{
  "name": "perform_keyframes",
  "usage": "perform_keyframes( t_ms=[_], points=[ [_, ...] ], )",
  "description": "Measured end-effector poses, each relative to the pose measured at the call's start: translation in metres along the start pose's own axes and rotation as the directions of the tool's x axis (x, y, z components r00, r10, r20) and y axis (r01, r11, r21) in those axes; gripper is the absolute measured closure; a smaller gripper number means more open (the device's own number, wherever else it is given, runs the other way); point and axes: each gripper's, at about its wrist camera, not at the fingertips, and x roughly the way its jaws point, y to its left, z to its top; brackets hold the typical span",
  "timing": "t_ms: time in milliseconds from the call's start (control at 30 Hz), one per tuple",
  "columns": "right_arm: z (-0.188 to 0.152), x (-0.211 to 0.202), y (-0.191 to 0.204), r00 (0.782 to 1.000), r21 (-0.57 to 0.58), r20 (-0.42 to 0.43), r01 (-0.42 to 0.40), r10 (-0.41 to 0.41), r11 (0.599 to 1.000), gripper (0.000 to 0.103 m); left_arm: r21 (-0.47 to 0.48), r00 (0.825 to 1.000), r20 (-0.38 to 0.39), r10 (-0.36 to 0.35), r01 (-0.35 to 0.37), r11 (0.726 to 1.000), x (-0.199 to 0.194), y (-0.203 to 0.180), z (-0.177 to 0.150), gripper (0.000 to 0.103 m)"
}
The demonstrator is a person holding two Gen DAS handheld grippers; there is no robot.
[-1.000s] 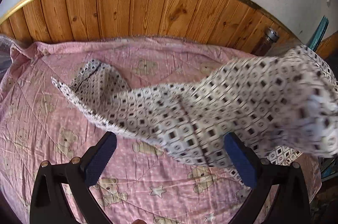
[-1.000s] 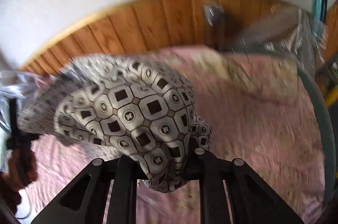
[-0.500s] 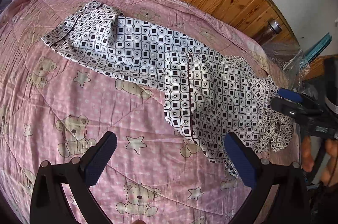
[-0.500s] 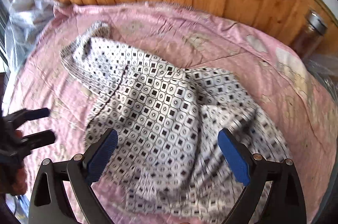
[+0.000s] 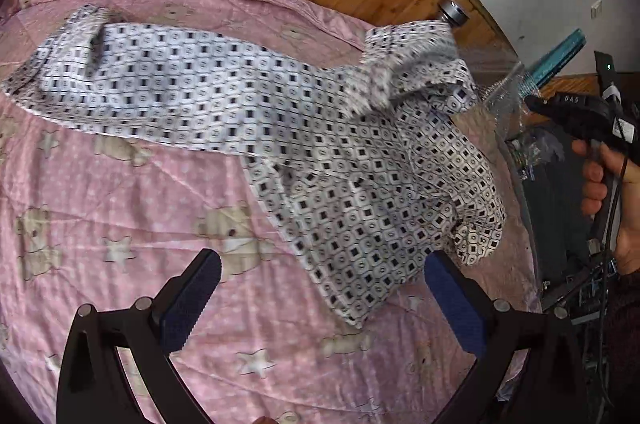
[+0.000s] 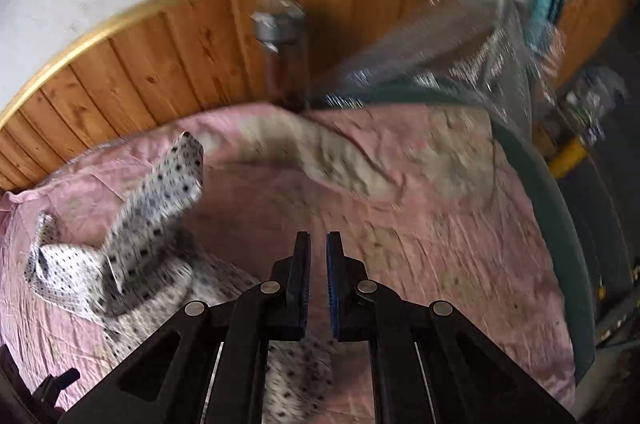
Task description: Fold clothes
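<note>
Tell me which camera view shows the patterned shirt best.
The left wrist view: the patterned shirt lies nearly whole across the pink quilt, one corner blurred. The right wrist view shows only a blurred part at lower left.

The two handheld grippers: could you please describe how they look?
The left gripper and right gripper share black, cut-out frames with silver rivets and ribbed blue finger pads. The right's black handle is marked "DAS", with a black cable; a dark sleeve shows.
</note>
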Motion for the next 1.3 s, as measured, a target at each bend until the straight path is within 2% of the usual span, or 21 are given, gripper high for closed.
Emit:
perform_keyframes(
  t_ms=[67,100,133,333,467,500,533,567,600,700,800,867,900,933,1000,1033,1067,1133,1167,1200,1300],
  points=[
    [-0.023,0.008,-0.009,0.999,0.017,-0.032,-0.022,0.023,1.000,0.067,-0.016,0.998,-0.059,0.018,-0.019,1.000,0.032,-0.007,0.000,0.001],
    [-0.036,0.012,-0.007,0.998,0.018,-0.046,-0.045,0.046,0.999,0.044,-0.028,0.998,-0.059,0.019,-0.021,0.999,0.040,-0.008,-0.001,0.001],
    [-0.049,0.016,-0.005,0.996,0.020,-0.060,-0.068,0.069,0.997,0.038,-0.041,0.998,-0.060,0.020,-0.022,0.999,0.047,-0.009,-0.003,0.001],
    [-0.102,0.045,0.019,0.973,0.050,-0.149,-0.172,0.178,0.984,0.038,-0.102,0.996,-0.080,0.036,-0.044,0.994,0.069,-0.014,-0.003,0.001],
    [-0.112,0.049,0.021,0.969,0.095,-0.139,-0.193,0.205,0.977,0.038,-0.138,0.995,-0.101,0.025,-0.039,0.990,0.068,-0.016,0.003,0.001],
    [-0.112,0.050,0.021,0.969,0.107,-0.134,-0.195,0.208,0.975,0.038,-0.142,0.995,-0.101,-0.011,-0.003,0.990,0.069,-0.020,0.006,0.001],
    [-0.111,0.049,0.021,0.968,0.114,-0.131,-0.198,0.212,0.974,0.038,-0.143,0.994,-0.104,-0.044,0.029,0.989,0.070,-0.024,0.008,0.021],
    [-0.108,0.048,0.022,0.968,0.111,-0.128,-0.200,0.214,0.973,0.038,-0.130,0.991,-0.121,-0.059,0.043,0.991,0.074,-0.030,0.010,0.076],
    [-0.105,0.047,0.024,0.969,0.106,-0.125,-0.202,0.215,0.974,0.038,-0.140,0.989,-0.125,-0.076,0.058,0.988,0.074,-0.031,0.011,0.101],
    [-0.094,0.030,0.033,0.974,0.035,-0.084,-0.210,0.212,0.977,0.038,-0.169,0.986,-0.097,-0.134,0.116,0.979,0.057,-0.029,0.016,0.102],
    [-0.085,0.012,0.040,0.975,-0.036,-0.048,-0.218,0.216,0.975,0.040,-0.170,0.984,0.063,-0.167,0.175,0.970,-0.027,-0.012,0.026,0.102],
    [-0.085,0.010,0.042,0.980,-0.068,-0.059,-0.195,0.192,0.978,0.040,-0.161,0.973,0.187,-0.133,0.164,0.973,-0.111,0.011,0.030,0.102],
    [-0.087,0.015,0.043,0.981,-0.078,-0.076,-0.184,0.178,0.980,0.040,-0.169,0.967,0.237,-0.091,0.133,0.977,-0.153,0.027,0.028,0.102],
    [-0.090,0.023,0.045,0.980,-0.077,-0.106,-0.179,0.171,0.981,0.040,-0.180,0.963,0.268,0.004,0.046,0.983,-0.185,0.045,0.021,0.102],
    [-0.100,0.041,0.054,0.969,-0.067,-0.176,-0.186,0.172,0.980,0.040,-0.213,0.928,0.320,0.192,-0.127,0.969,-0.247,0.081,0.007,0.102],
    [-0.105,0.045,0.066,0.966,-0.078,-0.193,-0.191,0.173,0.979,0.040,-0.253,0.907,0.305,0.290,-0.217,0.943,-0.255,0.107,-0.001,0.102],
    [-0.110,0.048,0.079,0.963,-0.093,-0.206,-0.197,0.175,0.976,0.040,-0.292,0.903,0.263,0.338,-0.259,0.921,-0.253,0.135,-0.008,0.102],
    [-0.120,0.042,0.117,0.954,-0.144,-0.204,-0.253,0.222,0.957,0.036,-0.346,0.944,0.137,0.301,-0.239,0.907,-0.224,0.185,-0.026,0.102],
    [-0.124,0.036,0.140,0.945,-0.182,-0.202,-0.294,0.257,0.938,0.035,-0.364,0.955,0.084,0.285,-0.237,0.901,-0.207,0.201,-0.036,0.101],
    [-0.128,0.030,0.163,0.935,-0.222,-0.204,-0.334,0.291,0.916,0.032,-0.384,0.963,0.036,0.268,-0.235,0.893,-0.191,0.215,-0.046,0.101],
    [-0.136,0.016,0.228,0.906,-0.318,-0.224,-0.416,0.359,0.852,0.030,-0.480,0.971,-0.007,0.239,-0.213,0.851,-0.166,0.232,-0.080,0.097]
  ],
)
